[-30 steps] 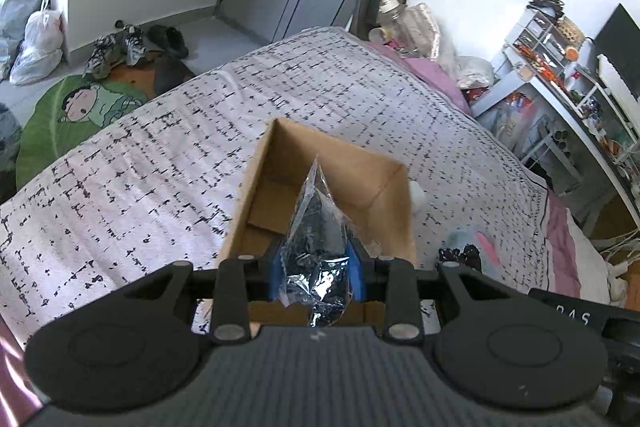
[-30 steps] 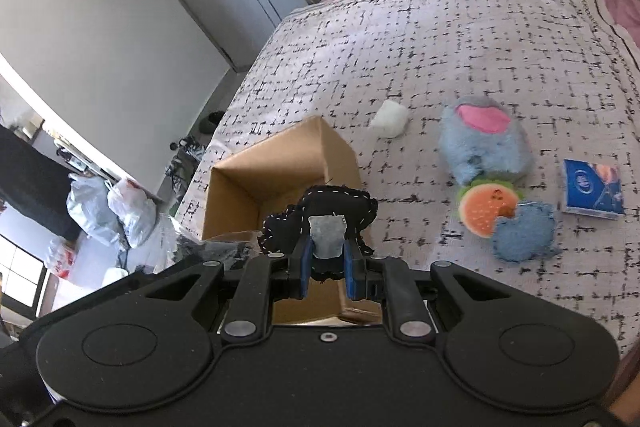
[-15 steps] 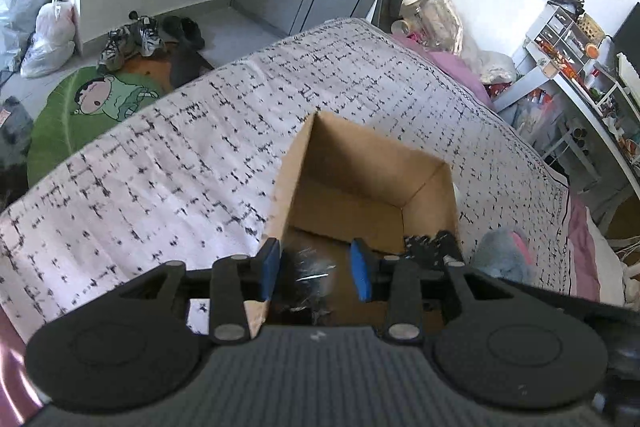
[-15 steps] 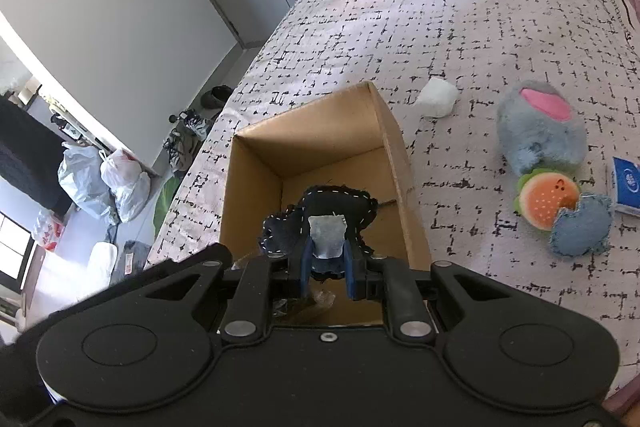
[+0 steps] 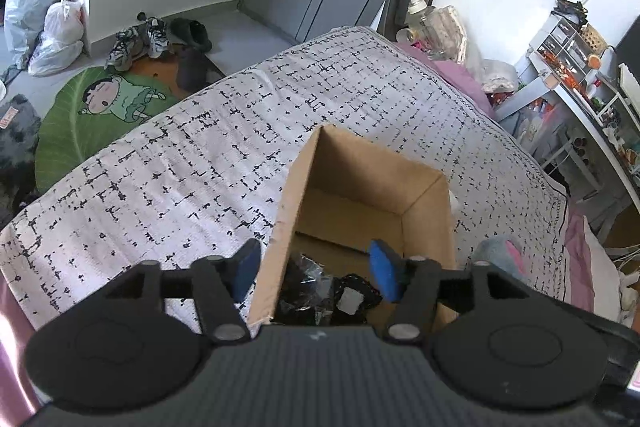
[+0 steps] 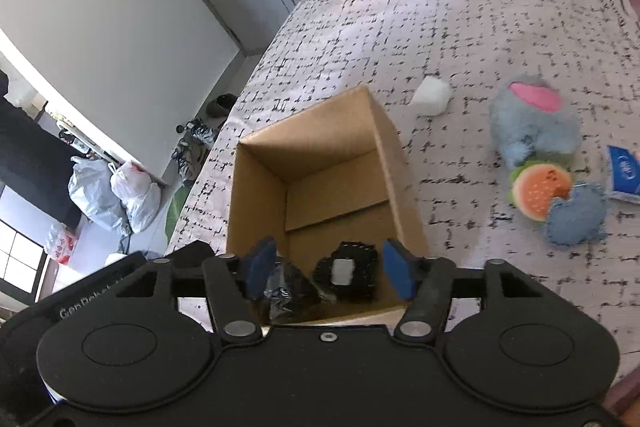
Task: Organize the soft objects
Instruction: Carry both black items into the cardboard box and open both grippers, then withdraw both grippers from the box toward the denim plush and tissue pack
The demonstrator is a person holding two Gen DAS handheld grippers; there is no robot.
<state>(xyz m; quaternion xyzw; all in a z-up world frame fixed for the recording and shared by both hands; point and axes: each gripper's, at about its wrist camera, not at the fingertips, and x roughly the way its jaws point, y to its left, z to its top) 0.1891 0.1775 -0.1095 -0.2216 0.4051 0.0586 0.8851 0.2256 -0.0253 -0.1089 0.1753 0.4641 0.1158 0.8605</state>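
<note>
Both of my tools have just been opening, and nothing is between the blue pads of either now. My left tool (image 5: 316, 271) stands released astride the near left wall of the cardboard box (image 6: 256, 187), one pad outside the wall and one over the inside. My right tool (image 6: 328, 269) hangs released over the box's near end.

The two things I carried lie on the box floor at its near end: the crinkly clear bag of dark stuff (image 6: 284, 287) on the left and the black fabric patch with white stitching and a pale label (image 6: 348, 271) just beside it on the right.

What remains lies out on the patterned bedspread (image 6: 460, 27), to the right of the box. I judge all of it light and yielding. The grey-blue plush with the pink patch (image 6: 532, 123) is bulky, so I would pinch a fold of its fur or a limb rather than try to span the body. The watermelon-slice toy (image 6: 538, 193) touches it and touches the blue frayed fabric piece (image 6: 576, 215); I would take the slice across its thin edge, and the fabric by its fringe, minding that one may drag the other. The small white soft lump (image 6: 432, 97) near the box's far corner should squash easily; a centred grip suits it. The blue packet (image 6: 624, 171) at the picture's edge looks slicker.
</note>
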